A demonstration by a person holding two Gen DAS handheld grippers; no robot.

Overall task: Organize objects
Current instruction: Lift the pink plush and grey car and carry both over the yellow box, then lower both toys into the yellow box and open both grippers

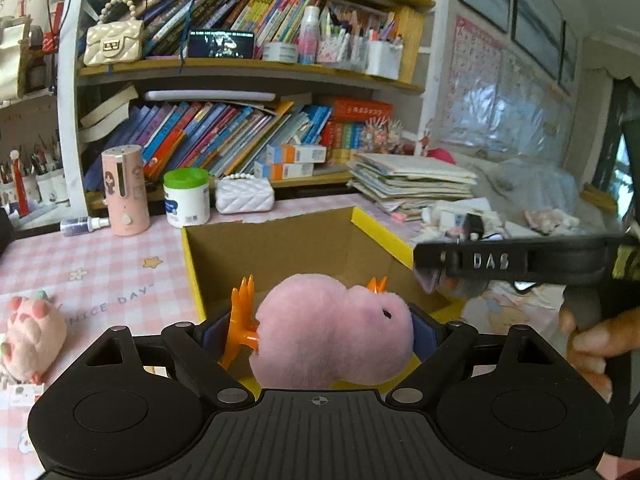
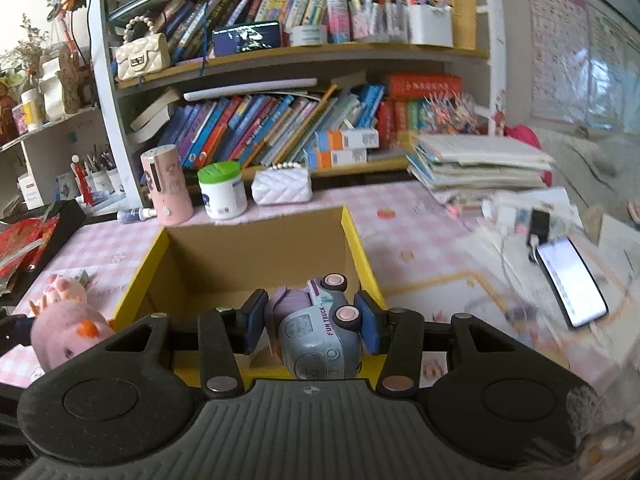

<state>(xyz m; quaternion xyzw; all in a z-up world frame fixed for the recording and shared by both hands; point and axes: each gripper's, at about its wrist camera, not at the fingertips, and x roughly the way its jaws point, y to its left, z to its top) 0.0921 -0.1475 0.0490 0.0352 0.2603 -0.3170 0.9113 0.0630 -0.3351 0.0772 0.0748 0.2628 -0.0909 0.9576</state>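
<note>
Black ribbed claw (image 1: 320, 336), blue pads (image 2: 256, 322)

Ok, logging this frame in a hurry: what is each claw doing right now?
Left claw: closed on the pink plush toy, over the cardboard box.
Right claw: closed on the toy truck, over the same box.

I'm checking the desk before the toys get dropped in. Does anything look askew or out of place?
The toy truck in the right gripper is gripped on its side, wheels turned sideways. On the lower shelf, the books slump at a slant instead of standing upright. The paper stack on the table looks ragged.
</note>
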